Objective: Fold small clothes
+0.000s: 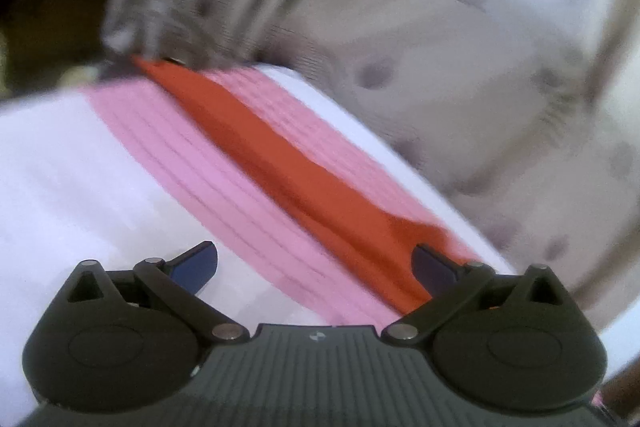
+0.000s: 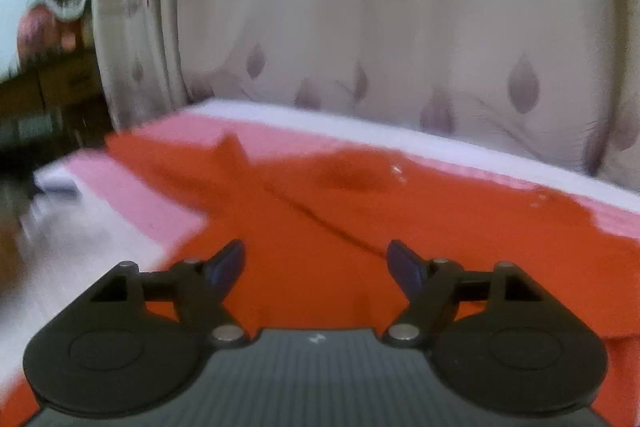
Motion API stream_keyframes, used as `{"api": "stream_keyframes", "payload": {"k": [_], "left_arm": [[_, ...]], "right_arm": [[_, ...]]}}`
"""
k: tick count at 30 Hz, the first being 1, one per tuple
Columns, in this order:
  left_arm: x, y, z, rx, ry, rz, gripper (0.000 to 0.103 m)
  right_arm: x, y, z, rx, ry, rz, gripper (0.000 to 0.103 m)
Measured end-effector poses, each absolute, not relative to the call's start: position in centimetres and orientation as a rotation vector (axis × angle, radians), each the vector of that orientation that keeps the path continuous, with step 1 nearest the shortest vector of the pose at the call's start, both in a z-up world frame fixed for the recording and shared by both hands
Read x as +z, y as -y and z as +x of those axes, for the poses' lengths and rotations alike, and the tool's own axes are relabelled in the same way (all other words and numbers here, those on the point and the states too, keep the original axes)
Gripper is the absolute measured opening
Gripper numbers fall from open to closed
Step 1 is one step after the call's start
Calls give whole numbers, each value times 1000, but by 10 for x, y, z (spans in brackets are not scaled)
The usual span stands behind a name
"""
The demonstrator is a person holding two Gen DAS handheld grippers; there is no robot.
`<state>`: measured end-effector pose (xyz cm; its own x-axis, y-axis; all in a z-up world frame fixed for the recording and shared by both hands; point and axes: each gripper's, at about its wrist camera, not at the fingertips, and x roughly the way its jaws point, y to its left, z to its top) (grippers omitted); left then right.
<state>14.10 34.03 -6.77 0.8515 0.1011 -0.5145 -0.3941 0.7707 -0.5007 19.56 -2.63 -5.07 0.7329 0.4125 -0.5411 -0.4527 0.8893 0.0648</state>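
An orange garment (image 2: 340, 227) lies spread on a pink striped cloth (image 2: 132, 195) over a white surface. A dark crease runs slantwise across the garment. My right gripper (image 2: 316, 263) hovers low over it, open, with nothing between its blue pads. In the left wrist view the orange garment (image 1: 280, 163) shows as a long narrow band crossing the pink cloth (image 1: 180, 155). My left gripper (image 1: 316, 263) is open over the pink cloth. Its right finger (image 1: 434, 267) is at the near end of the orange band; the blur hides whether it touches.
A beige curtain (image 2: 360, 27) with purple leaf shapes hangs close behind the far edge of the surface (image 2: 360, 125), and the same curtain (image 1: 440, 47) fills the back of the left view. Dark wooden furniture (image 2: 52, 87) stands off to the left. Both views are blurred.
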Motion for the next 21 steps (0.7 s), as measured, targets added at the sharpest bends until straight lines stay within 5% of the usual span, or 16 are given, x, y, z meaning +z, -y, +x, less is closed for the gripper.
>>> {"api": "stream_keyframes", "payload": {"k": [8,14,15,16,17,19,21], "left_arm": [[-56,-486,168,379,-529,-760,100],[-74,-526,216,361,-628,-770,95],[-80,-530,220,370,-641,-776,85],[-86,-533,225,365,-653,-796,64],[-92,-536,229,353,-654,-825,59],[-93,-538,229,381,-611,-809,27],[-83,-536,225,422,-559,-813,7]], "right_arm": [[-69,48,188,442,-616,5,79],[-71,40,187,452,-632,-39,79],[-71,39,186,453,-630,-45,79],[-71,39,185,453,-627,-49,79],[-71,39,186,453,-626,-49,79],[-72,40,187,448,-629,-44,79],[-73,40,188,446,-636,-31,79]]}}
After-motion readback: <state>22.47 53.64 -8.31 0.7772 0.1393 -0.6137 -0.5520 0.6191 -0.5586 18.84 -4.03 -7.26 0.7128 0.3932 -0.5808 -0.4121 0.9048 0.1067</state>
